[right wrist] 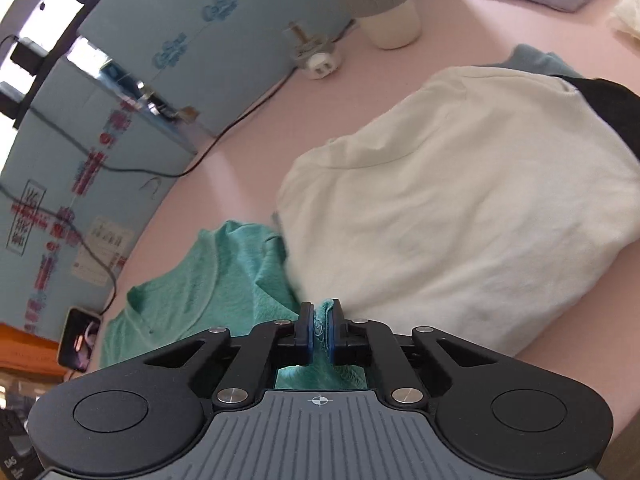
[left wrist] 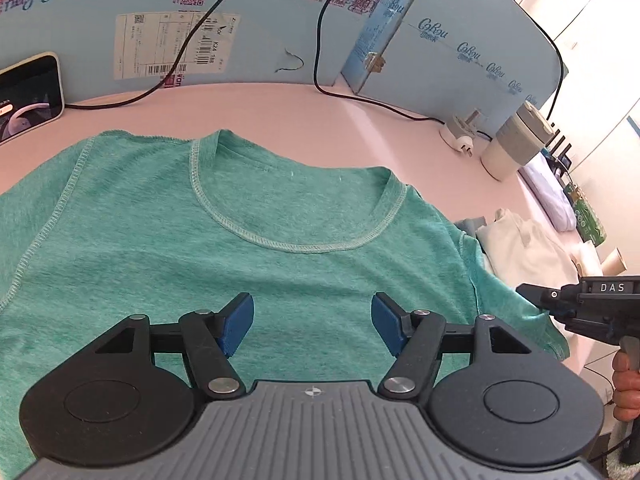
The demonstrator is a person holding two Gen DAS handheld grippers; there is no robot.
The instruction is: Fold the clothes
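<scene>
We see a phone [left wrist: 28, 94] at far left, blue cardboard boxes [left wrist: 248, 28] along the top, black cables [left wrist: 360, 98], a plug adapter [left wrist: 460, 138] and a cup [left wrist: 516, 142] at right.

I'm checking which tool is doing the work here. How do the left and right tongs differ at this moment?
The left tongs stand open with nothing between their blue pads; the right tongs are shut, pinching a fold of the green shirt. The left tongs sit over the shirt's chest, below the neckline; the right tongs grip at its edge beside the cream garment. Both have the same black linkage and blue pads.
</scene>
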